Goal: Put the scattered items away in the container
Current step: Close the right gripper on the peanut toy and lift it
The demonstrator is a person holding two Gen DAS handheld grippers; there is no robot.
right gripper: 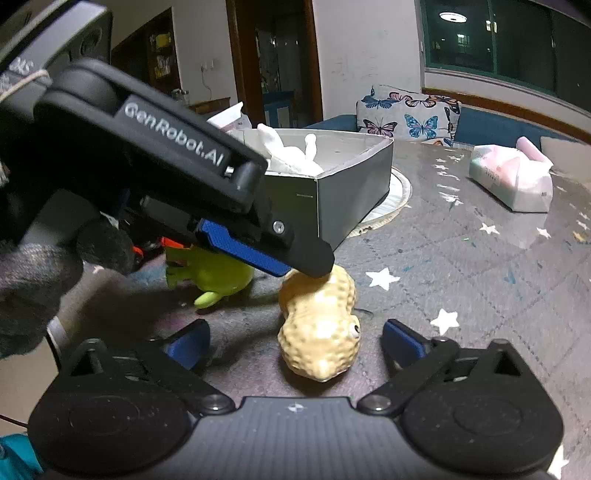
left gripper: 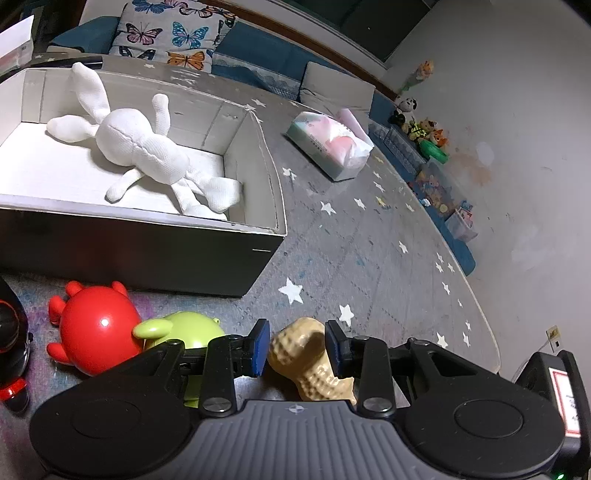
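Note:
A tan peanut-shaped toy [left gripper: 314, 360] lies on the grey star-patterned table. My left gripper [left gripper: 297, 345] has its blue pads on both sides of the peanut's upper half and is shut on it. In the right wrist view the same peanut toy [right gripper: 319, 325] lies between my right gripper's [right gripper: 295, 341] wide-open fingers, with the left gripper's fingertips [right gripper: 310, 258] on its far end. A white plush rabbit [left gripper: 144, 147] lies inside the open cardboard box [left gripper: 147, 243]. A red crab toy [left gripper: 96, 328] and a green toy [left gripper: 184, 328] lie in front of the box.
A tissue pack [left gripper: 332, 142] lies on the table beyond the box, also seen in the right wrist view [right gripper: 511, 179]. A butterfly cushion [left gripper: 173, 31] rests on the blue sofa behind. Small toys [left gripper: 424, 129] line the wall. A black and red object [left gripper: 11, 339] sits at far left.

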